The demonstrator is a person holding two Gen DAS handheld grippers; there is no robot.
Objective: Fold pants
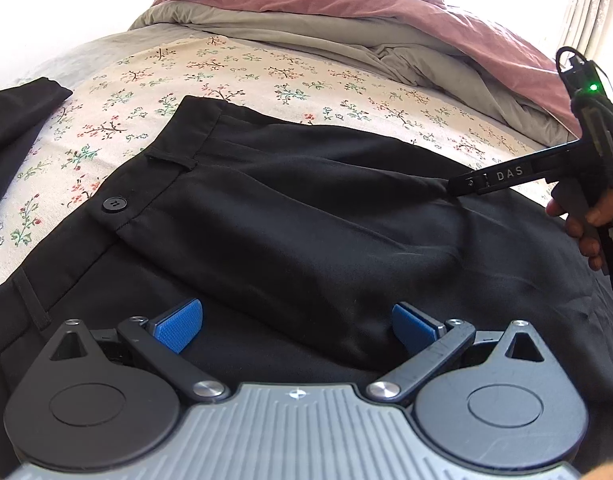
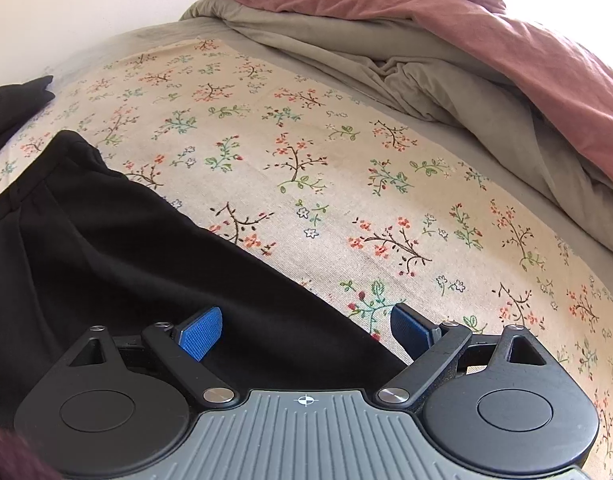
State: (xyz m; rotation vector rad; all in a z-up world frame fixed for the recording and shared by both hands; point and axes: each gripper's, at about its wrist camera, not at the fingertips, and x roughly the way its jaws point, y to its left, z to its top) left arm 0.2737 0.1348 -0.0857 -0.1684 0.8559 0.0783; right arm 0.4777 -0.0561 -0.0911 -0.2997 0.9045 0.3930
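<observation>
- Inspecting the left wrist view: black pants (image 1: 306,208) lie on the floral bed sheet (image 1: 154,80), waistband with button (image 1: 114,203) at left. Left gripper (image 1: 296,326) hovers above, jaws wide, holding nothing. Cloth judged light, limp, slightly slick.
- Right wrist view: right gripper (image 2: 306,332) straddles the pants' far edge, jaws wide, empty. Best hold: hemmed edge or waistband.

Ahead of the tool, a floral sheet (image 2: 346,168) printed with small red, green and blue sprigs covers the bed. Beyond it lies a rumpled grey-green blanket (image 2: 406,76), bunched into folds toward the right. A dusty-pink duvet (image 2: 506,28) is heaped on top of that, farthest from the tool. At the far left edge sits a separate dark garment (image 1: 22,96).
</observation>
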